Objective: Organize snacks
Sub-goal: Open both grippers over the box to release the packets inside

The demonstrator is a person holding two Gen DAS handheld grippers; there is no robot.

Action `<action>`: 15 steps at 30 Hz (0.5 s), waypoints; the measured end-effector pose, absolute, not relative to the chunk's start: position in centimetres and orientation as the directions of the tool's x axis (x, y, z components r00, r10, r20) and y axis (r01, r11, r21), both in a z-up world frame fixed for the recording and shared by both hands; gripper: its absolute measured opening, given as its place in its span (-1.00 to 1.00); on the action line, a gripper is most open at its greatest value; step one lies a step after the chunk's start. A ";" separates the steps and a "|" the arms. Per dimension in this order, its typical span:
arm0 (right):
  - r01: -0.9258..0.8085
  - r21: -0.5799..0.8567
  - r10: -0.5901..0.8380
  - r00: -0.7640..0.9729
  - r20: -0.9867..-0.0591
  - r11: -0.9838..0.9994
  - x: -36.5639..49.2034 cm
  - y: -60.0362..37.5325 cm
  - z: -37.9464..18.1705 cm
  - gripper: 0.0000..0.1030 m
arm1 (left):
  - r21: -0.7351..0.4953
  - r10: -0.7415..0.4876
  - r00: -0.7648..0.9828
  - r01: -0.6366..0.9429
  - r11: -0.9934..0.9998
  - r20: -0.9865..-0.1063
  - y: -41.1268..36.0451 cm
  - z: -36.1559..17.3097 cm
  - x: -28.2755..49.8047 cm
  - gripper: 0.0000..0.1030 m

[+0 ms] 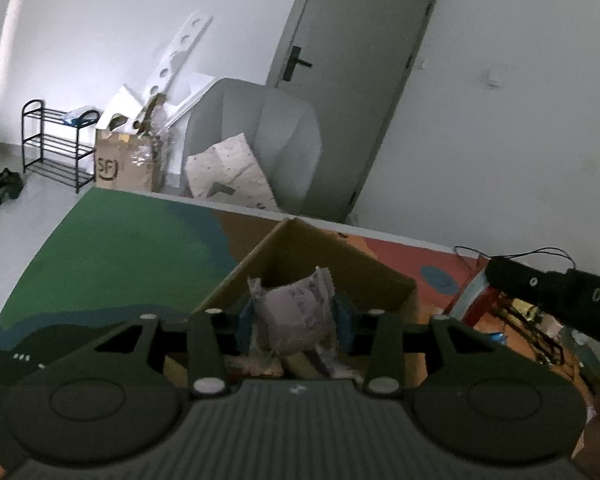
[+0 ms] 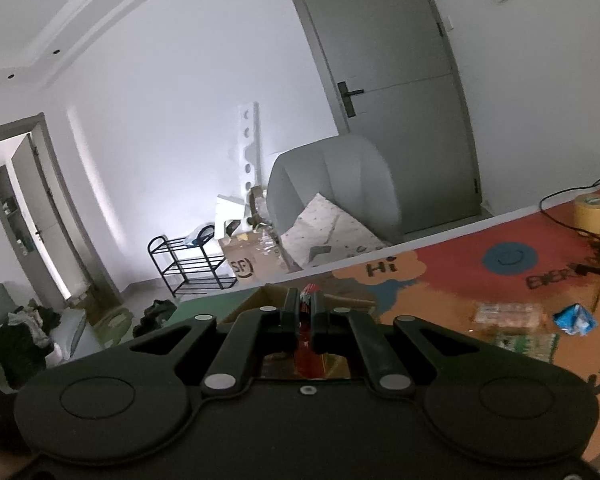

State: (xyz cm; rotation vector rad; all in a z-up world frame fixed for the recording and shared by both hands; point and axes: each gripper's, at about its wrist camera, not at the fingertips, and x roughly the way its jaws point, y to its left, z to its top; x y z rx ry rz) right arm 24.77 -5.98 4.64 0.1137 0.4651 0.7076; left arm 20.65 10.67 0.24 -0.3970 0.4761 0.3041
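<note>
My left gripper (image 1: pixel 295 316) has its jaws clamped on a pale, crinkled snack packet (image 1: pixel 294 312), whose sealed top edge sticks up between the blue fingertips (image 1: pixel 342 314). Just beyond those jaws stands an open cardboard box (image 1: pixel 332 256) on the table (image 1: pixel 120 264), whose mat is painted green ahead and to the left of my left jaws and orange-red to their right; the packet hangs at the near edge of the box's opening, with more wrappers dimly visible under it. My right gripper (image 2: pixel 307 312) is clenched tight on a thin red packet (image 2: pixel 306 344), which runs back between the black fingers (image 2: pixel 290 312) toward the camera, its tip showing just above them. The same box lies directly ahead of and below these jaws. Well off to their right, loose on the table, rest a clear-wrapped pack (image 2: pixel 508 314), a green pack (image 2: pixel 526 344) just nearer than it, and a crumpled blue wrapper (image 2: pixel 576 318). A roll of yellow tape (image 2: pixel 592 210) sits farther back on the right.
</note>
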 end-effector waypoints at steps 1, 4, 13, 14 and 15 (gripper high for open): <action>-0.603 0.255 0.652 0.659 -0.374 0.756 24.8 -5.7 4.7 -0.93 | -0.292 0.191 0.843 -0.374 0.880 -0.502 10.8 0.2 20.7 -0.14; -0.612 0.254 0.659 0.651 -0.376 0.749 24.9 -4.9 4.7 -0.93 | -0.315 0.174 0.851 -0.362 0.877 -0.495 11.0 0.3 20.5 0.23; -0.626 0.307 0.695 0.605 -0.388 0.716 26.0 -3.4 4.4 -0.67 | -0.342 0.214 0.863 -0.393 0.854 -0.458 11.8 1.1 18.6 0.50; -0.619 0.309 0.689 0.609 -0.392 0.722 26.0 -3.5 4.4 -0.52 | -0.343 0.213 0.862 -0.394 0.853 -0.460 11.7 1.1 18.5 0.51; -0.613 0.308 0.684 0.614 -0.394 0.728 26.0 -3.7 4.3 -0.41 | -0.343 0.212 0.860 -0.395 0.852 -0.464 11.6 1.1 18.4 0.55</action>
